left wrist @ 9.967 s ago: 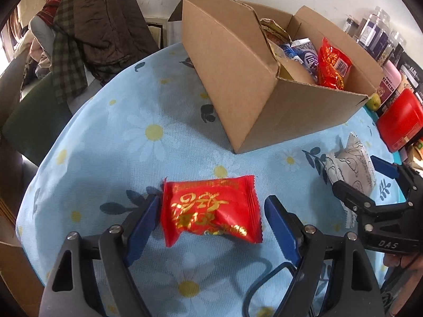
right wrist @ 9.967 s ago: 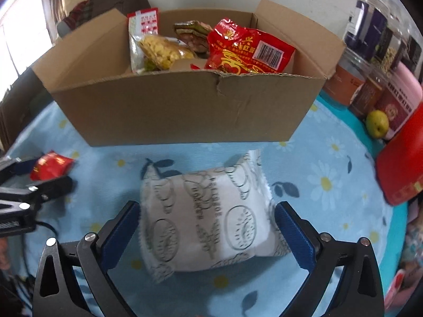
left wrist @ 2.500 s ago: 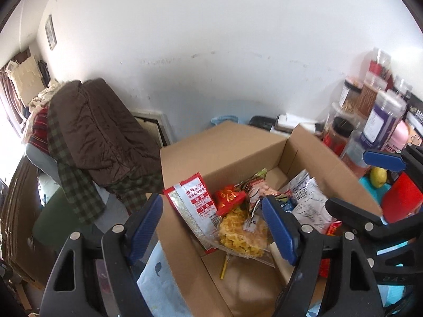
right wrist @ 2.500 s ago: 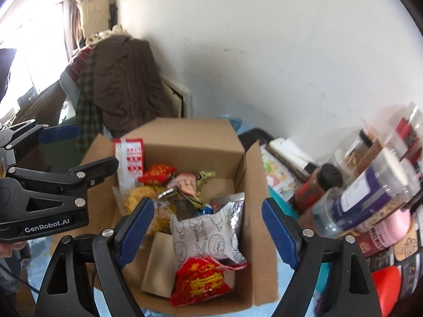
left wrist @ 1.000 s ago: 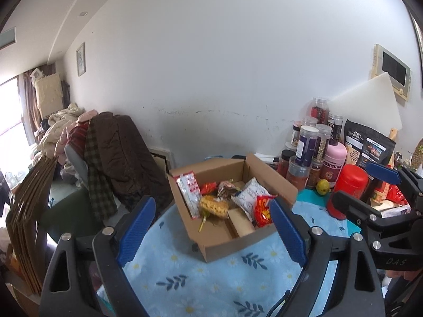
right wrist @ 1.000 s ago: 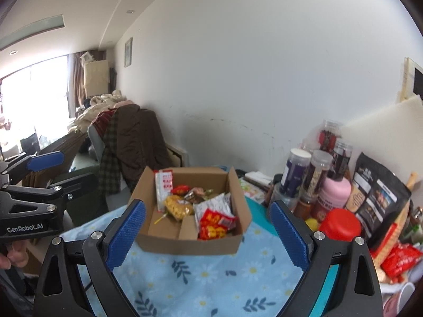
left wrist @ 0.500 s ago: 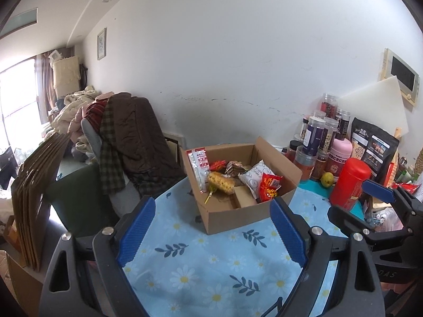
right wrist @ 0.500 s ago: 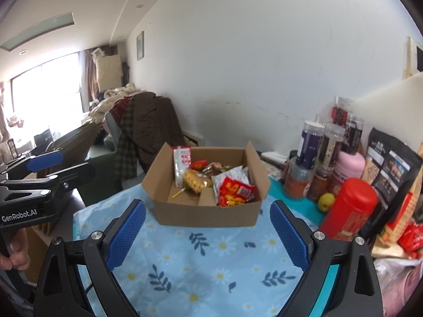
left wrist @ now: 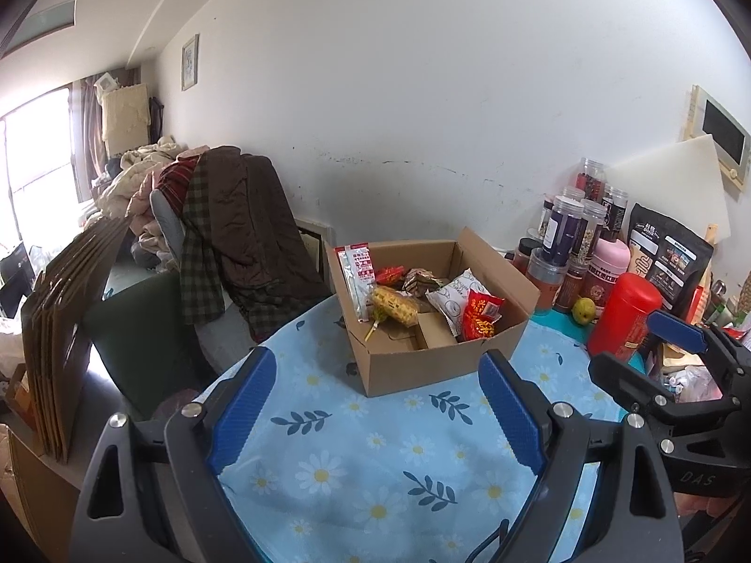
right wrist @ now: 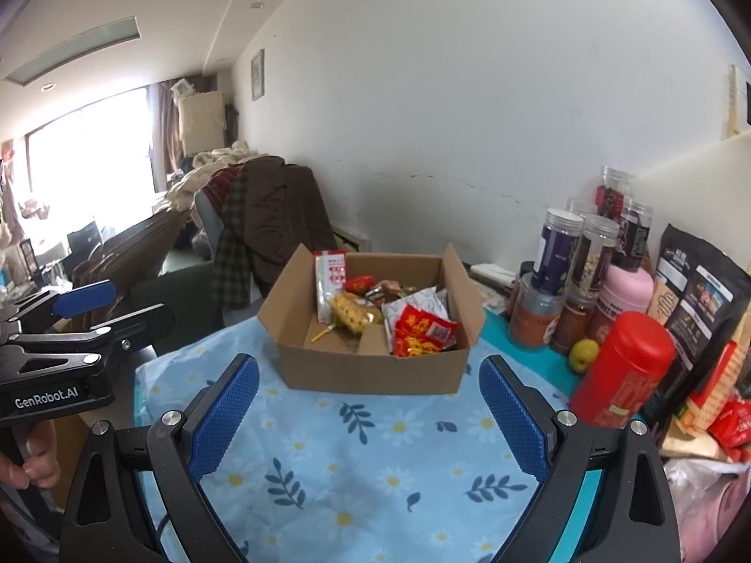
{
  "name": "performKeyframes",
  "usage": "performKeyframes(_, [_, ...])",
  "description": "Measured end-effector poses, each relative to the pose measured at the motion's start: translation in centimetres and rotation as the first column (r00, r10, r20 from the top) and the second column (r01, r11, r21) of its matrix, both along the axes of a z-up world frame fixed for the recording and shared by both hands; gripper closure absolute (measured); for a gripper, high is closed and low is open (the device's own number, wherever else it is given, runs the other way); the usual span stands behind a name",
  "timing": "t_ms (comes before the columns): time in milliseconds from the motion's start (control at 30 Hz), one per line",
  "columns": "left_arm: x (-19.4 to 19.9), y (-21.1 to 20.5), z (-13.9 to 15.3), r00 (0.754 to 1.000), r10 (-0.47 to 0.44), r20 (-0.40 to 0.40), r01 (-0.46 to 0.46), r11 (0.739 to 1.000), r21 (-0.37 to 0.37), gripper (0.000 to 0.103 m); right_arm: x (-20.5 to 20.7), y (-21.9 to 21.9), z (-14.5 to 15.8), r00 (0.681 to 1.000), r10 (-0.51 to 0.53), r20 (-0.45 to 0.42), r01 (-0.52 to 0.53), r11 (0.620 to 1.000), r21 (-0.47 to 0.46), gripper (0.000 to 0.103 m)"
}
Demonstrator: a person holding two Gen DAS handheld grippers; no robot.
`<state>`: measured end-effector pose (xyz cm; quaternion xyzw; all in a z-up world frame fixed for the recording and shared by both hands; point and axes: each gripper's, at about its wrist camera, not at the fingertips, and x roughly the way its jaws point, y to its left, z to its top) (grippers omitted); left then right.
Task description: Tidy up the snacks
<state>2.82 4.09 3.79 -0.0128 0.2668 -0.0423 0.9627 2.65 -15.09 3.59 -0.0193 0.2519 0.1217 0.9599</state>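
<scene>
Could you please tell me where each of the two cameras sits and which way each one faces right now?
Left wrist: on the left tongs, above the floral tablecloth, facing the cardboard box and wall; the right tongs show at right.
Right wrist: on the right tongs, facing the same box; the left tongs and fingertips show at left.
Shared: box, snacks, red canister, jars.

"GenRobot.AI" stands in white on the left gripper [right wrist: 84, 302] body; "DAS" is embossed on the right gripper [left wrist: 657, 345] body — print on the snack packets beyond both is too small to read.
</scene>
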Motion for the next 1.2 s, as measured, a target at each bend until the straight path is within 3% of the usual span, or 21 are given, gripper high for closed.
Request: performKeyframes(1200, [0.44,-0.75,-0.22,1.000,-0.013,-0.025,0.013,1.000,-0.002,0.014,0.19,-0.17,-0.25,1.000,-0.015,-0.008,0.015,0.999,-0.034,0.007])
